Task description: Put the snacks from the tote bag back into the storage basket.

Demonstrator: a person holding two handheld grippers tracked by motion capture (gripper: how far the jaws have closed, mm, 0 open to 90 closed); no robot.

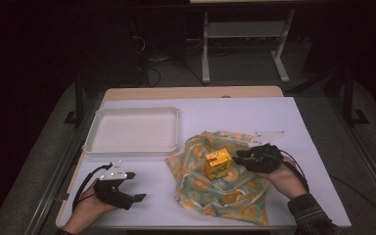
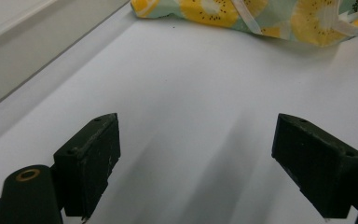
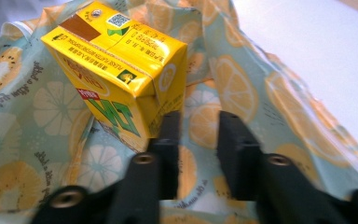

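White sheeting covers the table (image 1: 274,117), with dark floor and desk legs behind it. From my station, the thing in hand looks to be the yellow drink carton (image 1: 218,162), which stands upright on the fruit-print cloth (image 1: 235,196) at the near right of the table. I judge it a small sealed juice box: light, stiff at the edges, but with glossy faces that could slip and walls that would dent if squeezed hard. I would take it across two opposite flat faces, low to mid height, rather than by a corner or the folded top.

Seen in the right gripper view, the right gripper (image 3: 198,140) sits just beside the carton's lower corner, its jaws narrowly parted with nothing between them except printed cloth behind (I cannot tell whether one jaw touches the carton). Soft and rumpled, that cloth may drag along if a jaw snags it.

My left gripper (image 1: 133,186) rests on bare sheet at the near left, jaws wide apart and empty, well away from the carton. Beyond it, the white tray (image 1: 90,134) lies empty beside the cloth's far edge.
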